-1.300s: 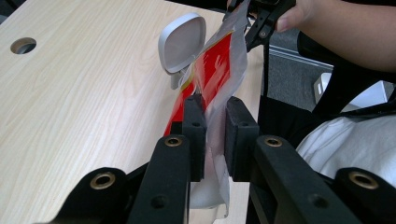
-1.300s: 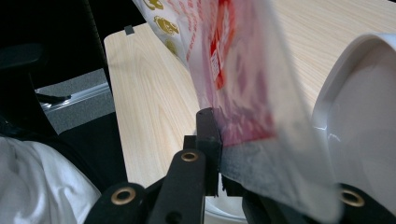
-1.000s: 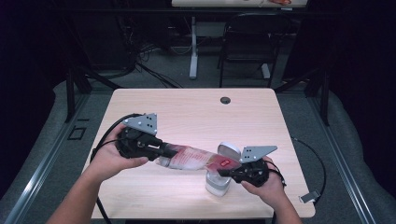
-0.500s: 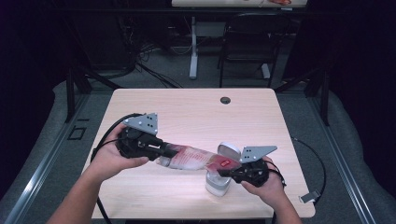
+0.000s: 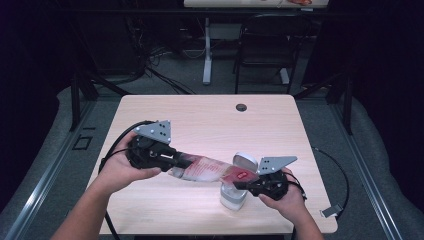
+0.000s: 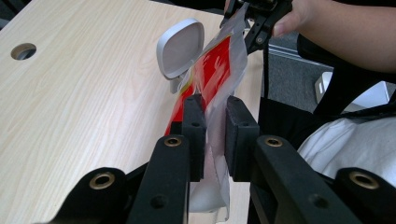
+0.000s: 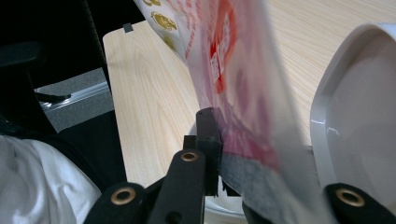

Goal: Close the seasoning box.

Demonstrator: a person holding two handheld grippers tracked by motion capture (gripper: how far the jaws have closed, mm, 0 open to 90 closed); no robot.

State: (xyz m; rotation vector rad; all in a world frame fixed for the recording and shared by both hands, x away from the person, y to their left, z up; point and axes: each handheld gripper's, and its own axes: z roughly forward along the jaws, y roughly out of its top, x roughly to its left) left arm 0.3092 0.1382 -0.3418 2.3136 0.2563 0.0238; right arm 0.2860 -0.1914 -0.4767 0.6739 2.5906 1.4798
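Pouch: a clear plastic pouch [image 5: 210,169] with red print, stretched in the air just above the counter [image 5: 200,120] – it runs from about 9 o'clock to 3 o'clock across the near half.
Left gripper: the left gripper [image 5: 172,159] has its fingers [image 6: 194,126] closed on the pale end of the pouch; in the left gripper view the film passes straight between the two pads.
Right gripper: the right gripper [image 5: 242,183] has its fingers [image 7: 208,135] clamped on the red end, at 3 o'clock from the left one.
White container: a white container [image 5: 233,196] with its hinged lid [image 5: 245,162] raised stands on the counter under the pouch's red end – just beside the right gripper.
Counter hole: a dark round hole [image 5: 241,107] at 12 o'clock, well apart from the pouch.
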